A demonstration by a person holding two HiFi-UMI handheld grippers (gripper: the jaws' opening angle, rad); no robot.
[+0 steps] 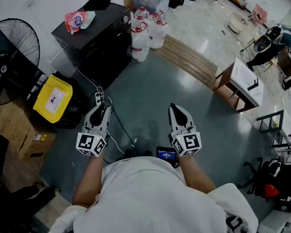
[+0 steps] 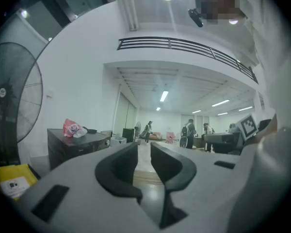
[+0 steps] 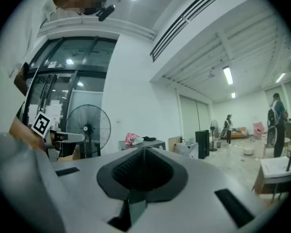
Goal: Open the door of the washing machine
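Note:
The black boxy washing machine (image 1: 94, 35) stands against the wall at the upper left of the head view, with a pink-and-white bag (image 1: 77, 19) on its top; its door is not visible from here. It shows far off in the left gripper view (image 2: 75, 144) and in the right gripper view (image 3: 141, 144). My left gripper (image 1: 103, 107) is held level well short of it, its jaws a small gap apart with nothing between them (image 2: 144, 149). My right gripper (image 1: 176, 108) hangs beside it, jaws closed tip to tip and empty (image 3: 144, 149).
A standing fan (image 1: 14, 47), a yellow bag (image 1: 53, 98) and a cardboard box (image 1: 22, 130) crowd the left. Water bottles (image 1: 145, 30) and a wooden platform (image 1: 189, 57) lie behind the machine. A power strip (image 1: 98, 98) with cables lies on the floor; a small table (image 1: 242, 84) stands right.

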